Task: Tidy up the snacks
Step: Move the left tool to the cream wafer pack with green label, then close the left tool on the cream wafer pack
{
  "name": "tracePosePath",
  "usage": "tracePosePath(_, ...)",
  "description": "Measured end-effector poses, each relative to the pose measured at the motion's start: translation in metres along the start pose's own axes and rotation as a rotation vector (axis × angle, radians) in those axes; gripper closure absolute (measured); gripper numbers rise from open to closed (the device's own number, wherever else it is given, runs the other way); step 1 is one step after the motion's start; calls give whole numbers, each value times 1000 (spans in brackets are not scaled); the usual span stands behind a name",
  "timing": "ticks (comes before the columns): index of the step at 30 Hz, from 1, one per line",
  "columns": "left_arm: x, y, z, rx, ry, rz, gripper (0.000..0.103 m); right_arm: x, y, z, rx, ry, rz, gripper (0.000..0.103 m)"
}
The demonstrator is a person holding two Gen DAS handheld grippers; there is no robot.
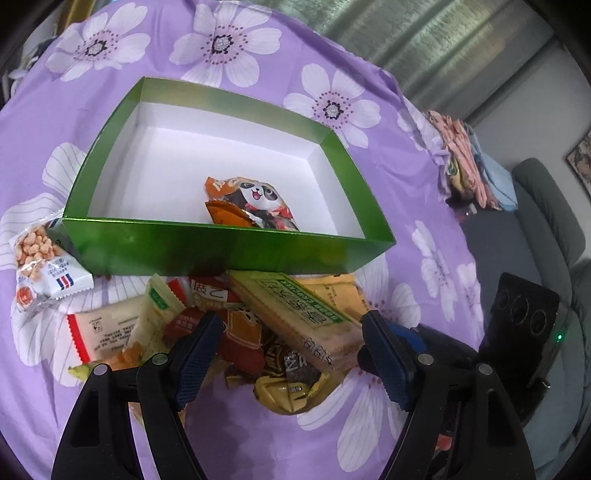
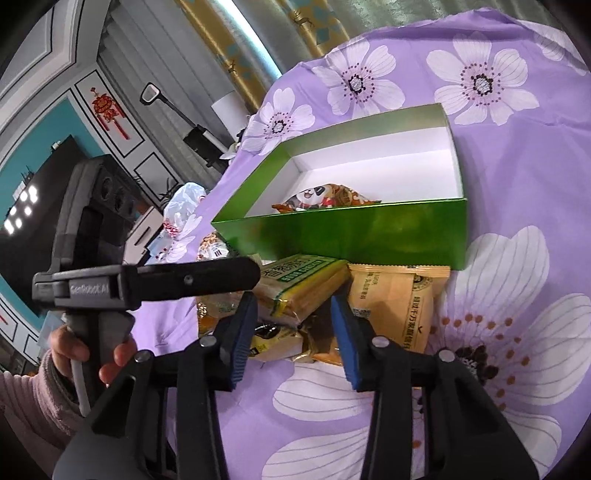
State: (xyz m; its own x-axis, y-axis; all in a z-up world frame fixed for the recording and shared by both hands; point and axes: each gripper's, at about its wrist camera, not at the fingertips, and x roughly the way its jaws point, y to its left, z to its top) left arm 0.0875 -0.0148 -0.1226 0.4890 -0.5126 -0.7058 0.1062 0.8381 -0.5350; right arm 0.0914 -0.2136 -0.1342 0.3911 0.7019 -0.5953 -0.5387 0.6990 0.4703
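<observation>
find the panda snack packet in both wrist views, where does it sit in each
Left wrist view: the panda snack packet lies inside the green box, against the near wall, just right of the picture's centre.
Right wrist view: the same packet peeks over the box's near wall, above the picture's centre.
Shared landmark: the green and yellow cracker pack in front of the box.

A purple floral cloth covers the work surface. Beyond its right edge in the left wrist view lies a pile of folded fabrics, with a grey sofa past it. In the right wrist view, left of the cloth, a red knot ornament hangs on a panelled wall. Gold-patterned curtains hang behind the cloth.
</observation>
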Motion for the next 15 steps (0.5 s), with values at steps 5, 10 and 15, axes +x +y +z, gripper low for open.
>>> tracePosePath(5, 7, -2, 5, -5, 18, -19, 30, 6, 2, 3, -1, 14, 31, 64)
tracePosePath(10, 11, -4, 6, -3, 31, -28, 45, 12, 2, 4, 14, 33, 59, 65)
tracePosePath(15, 14, -1, 5, -17, 38, -23, 48, 14, 2, 2, 23, 45, 71, 66)
